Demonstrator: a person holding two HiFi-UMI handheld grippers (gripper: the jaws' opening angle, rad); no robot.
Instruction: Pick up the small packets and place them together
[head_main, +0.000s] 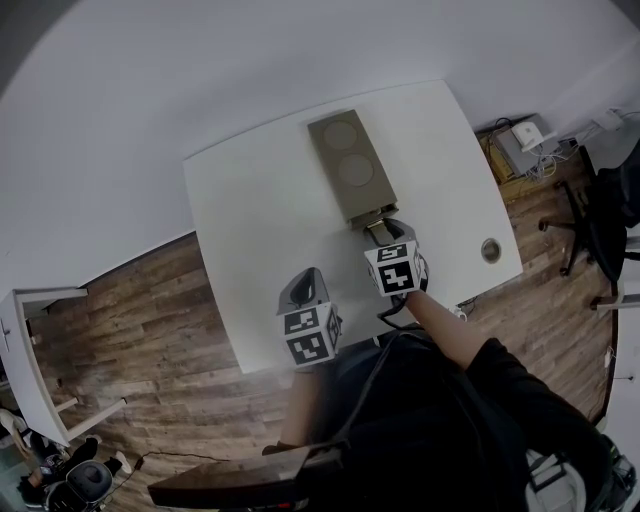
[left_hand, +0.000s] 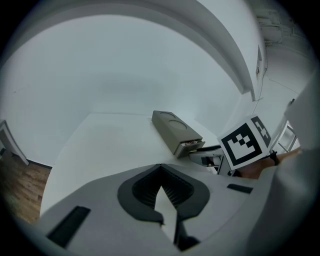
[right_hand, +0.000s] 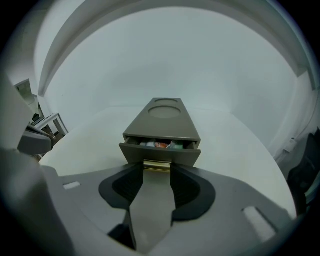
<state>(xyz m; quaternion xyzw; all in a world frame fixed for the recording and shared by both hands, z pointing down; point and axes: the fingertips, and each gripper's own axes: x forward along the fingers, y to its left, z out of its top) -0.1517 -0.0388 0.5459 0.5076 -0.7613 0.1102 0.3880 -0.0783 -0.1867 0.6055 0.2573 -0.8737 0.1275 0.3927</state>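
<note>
The left gripper (head_main: 303, 284) is over the white table (head_main: 250, 200), close to the near edge and towards its left corner, and points down at the bare surface. Its jaws meet at the tips, leaving only a thin sliver of white tabletop showing further back between the dark pads, and they have hold of nothing. Whether the tips touch the surface cannot be told.

To the right, a long taupe box (head_main: 349, 163) with two round marks on its lid lies on the middle of the surface. One short end is near the far edge and the other faces the near edge. At that nearer end a shallow drawer (right_hand: 160, 153) is pulled a little way out. The small packets (right_hand: 161, 144) lie inside it in a row, one orange-red among paler ones, and only their upper edges show above the drawer front. How many there are cannot be told.

The right gripper (head_main: 384, 234) is just in front of the drawer, pointing along the box. Its jaws stand partly apart and are closed onto the brass-coloured handle (right_hand: 157, 165) at the middle of the drawer front, which fills the space between the tips.

Further right, a round grommet (head_main: 490, 250) sits in the surface near the right edge. Beyond that edge an office chair (head_main: 600, 215) stands on the wooden floor.
</note>
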